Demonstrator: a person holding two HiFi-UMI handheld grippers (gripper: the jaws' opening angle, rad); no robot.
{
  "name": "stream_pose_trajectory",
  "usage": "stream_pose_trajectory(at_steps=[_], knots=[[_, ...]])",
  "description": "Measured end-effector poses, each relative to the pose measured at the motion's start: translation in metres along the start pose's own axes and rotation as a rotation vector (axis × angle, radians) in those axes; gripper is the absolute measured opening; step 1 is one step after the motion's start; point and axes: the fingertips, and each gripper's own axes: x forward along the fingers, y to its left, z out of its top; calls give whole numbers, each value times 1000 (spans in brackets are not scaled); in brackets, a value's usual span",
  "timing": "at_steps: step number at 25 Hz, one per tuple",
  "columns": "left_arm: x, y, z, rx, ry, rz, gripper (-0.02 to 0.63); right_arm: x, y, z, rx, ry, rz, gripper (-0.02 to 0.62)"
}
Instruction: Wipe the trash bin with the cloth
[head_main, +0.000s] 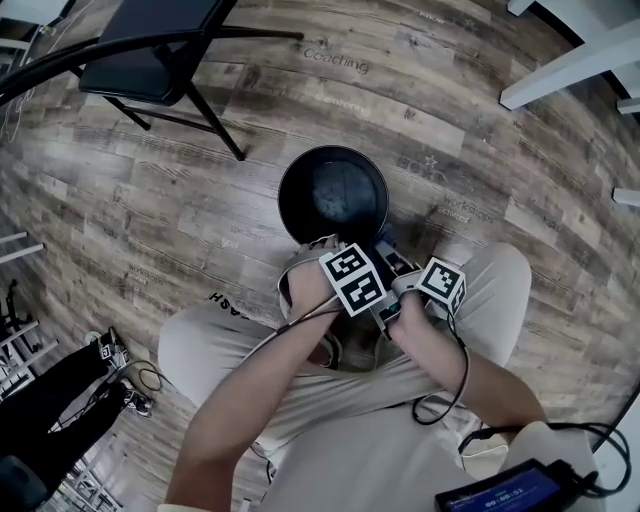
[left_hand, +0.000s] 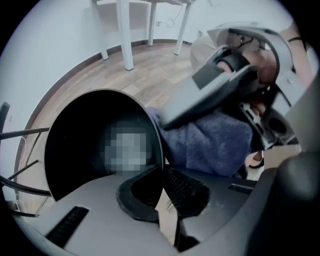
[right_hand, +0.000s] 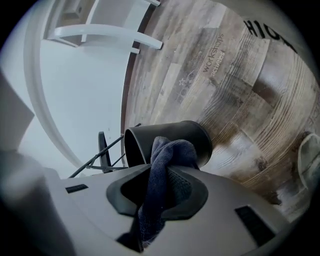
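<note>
Trash bin (head_main: 333, 195) sat pinched at its rim by left gripper (left_hand: 162, 187); right gripper (right_hand: 159, 195) clamped the cloth (right_hand: 170, 152) beside it, wiping seemingly unfinished.

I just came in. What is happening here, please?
A person bends over a black trash bin on the wooden floor, a gripper in each hand. The left gripper is shut on the bin's rim. The right gripper holds a blue cloth, bunched between its jaws, close beside the bin's outer wall; whether it touches is unclear.
</note>
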Motion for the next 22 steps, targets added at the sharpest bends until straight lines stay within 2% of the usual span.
stream_pose_trajectory(at_steps=[5,11,17,22], knots=[[-3,7,23,-52,-90,-4,20,26,-22,26,5,-61,-41,69],[-6,15,38,-160,-183,-5,18,71,-77,49,30,-94,-162,69],[-11,28,45,-291,-241,-21,20,113,-117,62,-25,-69,-243,69],[-25,41,62,-389,-358,-56,18,139,-138,76,-132,-32,-317,69]])
